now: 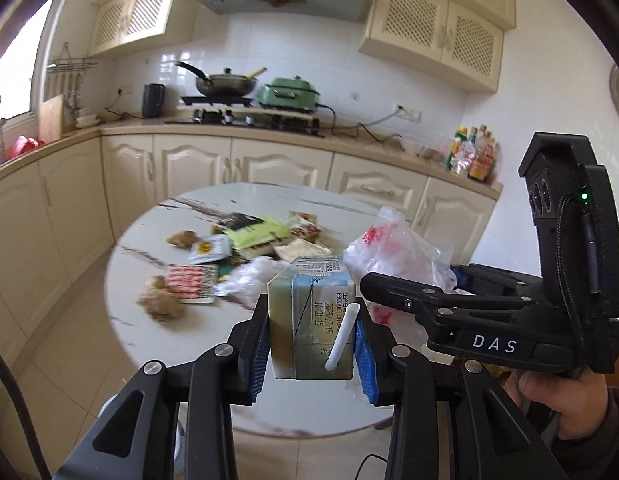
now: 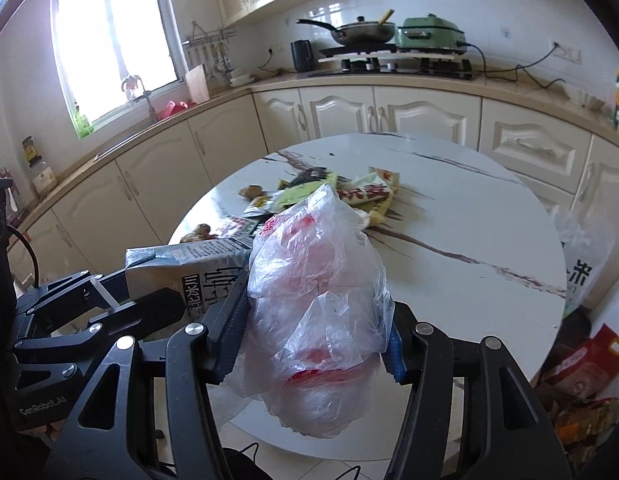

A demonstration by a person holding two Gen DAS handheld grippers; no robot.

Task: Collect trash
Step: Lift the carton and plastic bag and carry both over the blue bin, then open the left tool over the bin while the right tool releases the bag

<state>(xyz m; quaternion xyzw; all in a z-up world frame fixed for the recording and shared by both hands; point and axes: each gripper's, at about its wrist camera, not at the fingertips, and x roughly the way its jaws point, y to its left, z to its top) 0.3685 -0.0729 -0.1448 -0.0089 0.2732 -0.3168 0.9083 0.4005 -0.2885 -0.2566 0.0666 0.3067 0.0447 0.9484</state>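
My left gripper is shut on a drink carton with a white straw, held above the near edge of the round white table. My right gripper is shut on a crumpled clear plastic bag with red print, also above the table's near edge. The right gripper shows just right of the carton in the left wrist view, with the bag in it. The carton shows left of the bag in the right wrist view. Several wrappers and brown lumps lie on the table.
Cream kitchen cabinets and a counter run behind the table, with a stove, wok and green cooker. A white bag and packaged goods sit on the floor at the table's right.
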